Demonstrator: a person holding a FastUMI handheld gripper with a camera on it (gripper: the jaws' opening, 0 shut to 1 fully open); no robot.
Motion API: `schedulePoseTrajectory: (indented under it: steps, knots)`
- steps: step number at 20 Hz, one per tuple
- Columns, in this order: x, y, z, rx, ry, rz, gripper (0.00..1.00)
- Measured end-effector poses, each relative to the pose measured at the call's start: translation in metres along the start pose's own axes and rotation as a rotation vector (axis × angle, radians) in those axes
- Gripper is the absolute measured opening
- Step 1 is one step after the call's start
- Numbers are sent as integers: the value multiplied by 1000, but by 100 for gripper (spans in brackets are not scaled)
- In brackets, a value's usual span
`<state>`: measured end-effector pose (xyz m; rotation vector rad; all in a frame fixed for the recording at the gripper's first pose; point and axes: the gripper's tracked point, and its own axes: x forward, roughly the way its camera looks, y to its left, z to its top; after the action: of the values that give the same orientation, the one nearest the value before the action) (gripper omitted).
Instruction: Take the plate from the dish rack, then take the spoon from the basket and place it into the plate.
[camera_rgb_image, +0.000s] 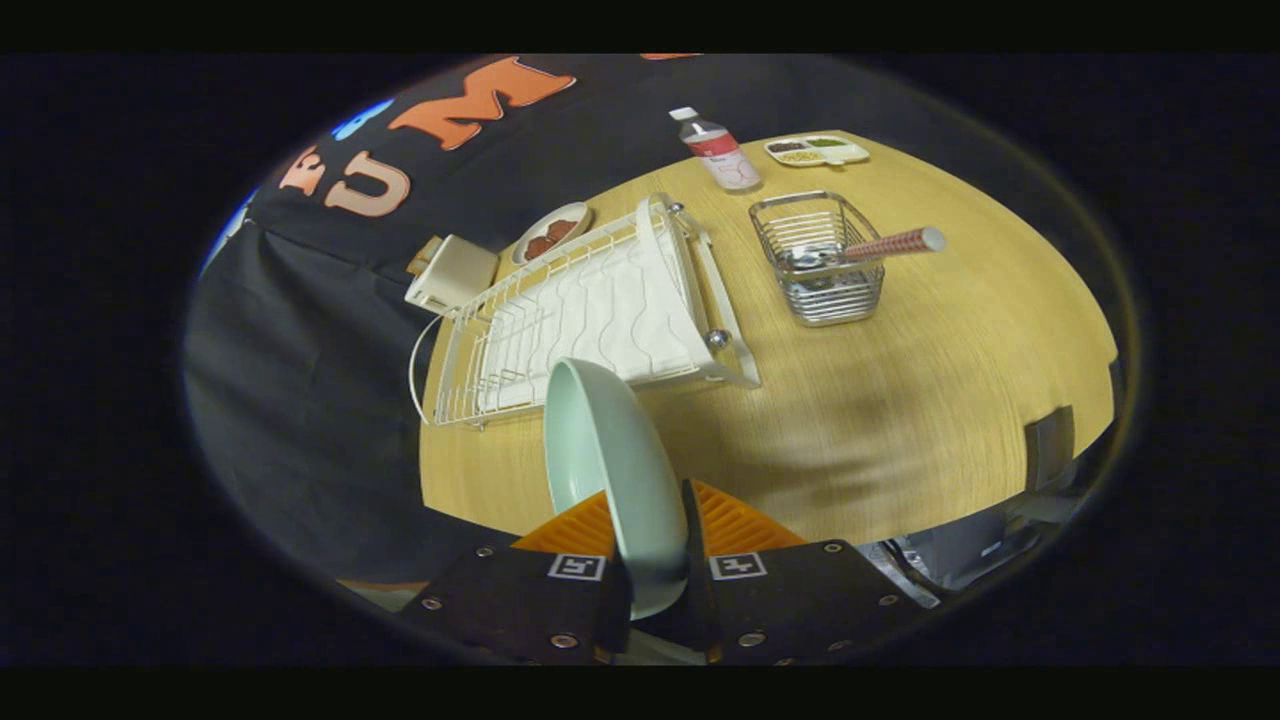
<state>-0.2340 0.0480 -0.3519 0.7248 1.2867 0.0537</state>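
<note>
Both fingers (590, 530) are clamped on the rim of the plate (610, 470), one on each face, so the gripper (655, 560) holds it on edge, clear of the table (900, 420). The plate stands upright between the fingers and rises ahead of them, its hollow face turned left; its top edge overlaps the near end of the rack (590, 310) in this view. The rack sits just beyond, on the left part of the table, a white wire frame over a white drain tray, running from near-left to far-right, with no dish seen in its slots. To the right of the rack, apart from it, stands the basket (820, 260), a square wire holder. The spoon (880, 247) lies in it, bowl down inside, its patterned handle sticking out over the right rim. At the far-left end of the rack are a small white box (452, 272) and, beside it, an oval dish (550, 233) with brown pieces in it. Farther off, past the basket, a clear bottle (718, 150) with a white cap stands upright. A divided tray (817, 150) with food in its compartments lies to the bottle's right, near the far edge of the table.
</note>
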Motion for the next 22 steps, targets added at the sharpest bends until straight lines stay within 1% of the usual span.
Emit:
schedulePoseTrajectory:
  steps: [3, 8, 9, 15, 18, 19, 22]
  knots:
    - [15, -7, -8, 20, 14, 30, 24]
    - [37, -22, -18, 71, 24, 22, 25]
    - [38, -20, -18, 93, 17, 39, 25]
    - [55, -31, -8, 177, -39, 41, 26]
    - [57, -43, -4, 118, -67, -17, 31]
    - [57, -45, -2, 99, -75, -34, 36]
    - [52, -61, 9, 52, -127, -109, 41]
